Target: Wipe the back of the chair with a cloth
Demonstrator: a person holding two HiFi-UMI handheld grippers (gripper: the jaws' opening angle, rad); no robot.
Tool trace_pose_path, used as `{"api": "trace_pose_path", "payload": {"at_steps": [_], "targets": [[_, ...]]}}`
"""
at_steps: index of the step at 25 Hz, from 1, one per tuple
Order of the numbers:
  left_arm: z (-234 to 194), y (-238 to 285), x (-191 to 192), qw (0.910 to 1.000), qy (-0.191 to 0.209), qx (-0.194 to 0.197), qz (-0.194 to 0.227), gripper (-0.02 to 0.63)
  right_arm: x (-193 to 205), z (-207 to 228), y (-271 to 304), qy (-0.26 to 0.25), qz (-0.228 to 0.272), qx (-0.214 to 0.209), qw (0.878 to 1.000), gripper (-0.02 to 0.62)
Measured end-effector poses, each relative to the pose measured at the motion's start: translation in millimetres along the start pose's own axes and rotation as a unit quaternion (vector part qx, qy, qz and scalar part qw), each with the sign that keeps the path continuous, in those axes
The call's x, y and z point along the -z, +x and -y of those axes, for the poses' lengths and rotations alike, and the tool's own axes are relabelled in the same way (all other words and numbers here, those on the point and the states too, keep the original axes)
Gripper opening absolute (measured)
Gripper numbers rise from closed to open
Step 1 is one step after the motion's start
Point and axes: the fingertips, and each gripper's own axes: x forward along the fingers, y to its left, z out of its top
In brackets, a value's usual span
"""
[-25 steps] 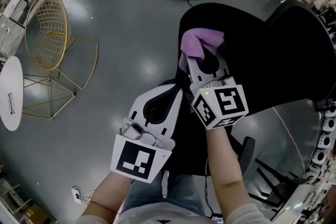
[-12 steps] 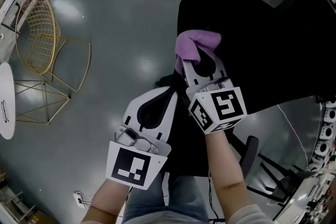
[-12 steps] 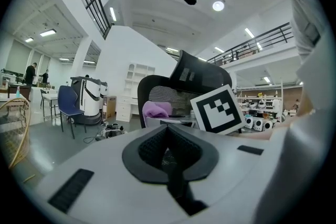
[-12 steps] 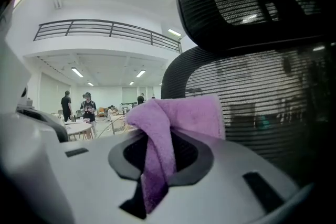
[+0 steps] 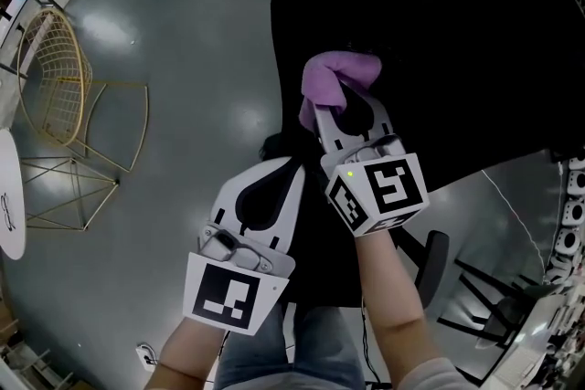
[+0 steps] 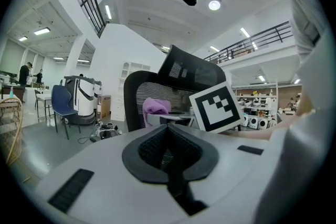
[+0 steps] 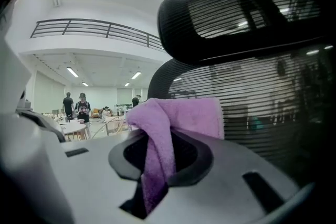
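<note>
Right gripper (image 5: pixel 331 108) clamps purple terry cloth (image 5: pixel 336 73) at black mesh chair back (image 5: pixel 475 50); left gripper (image 5: pixel 272 184) closed, empty. Risk: loose fold snags mesh, pulls free.

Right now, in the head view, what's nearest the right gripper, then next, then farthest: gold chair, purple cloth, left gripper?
1. Purple cloth: pinched by the right gripper.
2. Left gripper: beside it, lower left.
3. Gold chair: far off to the left.
</note>
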Motion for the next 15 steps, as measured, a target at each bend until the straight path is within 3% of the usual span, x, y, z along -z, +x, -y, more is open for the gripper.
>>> {"api": "trace_pose_path", "payload": {"at_steps": [15], "targets": [[48.4,23.1,0.4,0.9992,0.012,0.039,-0.003,0.009,5.2,72.4,-54.4,0.019,-0.003,0.059,0.998,0.066]]}}
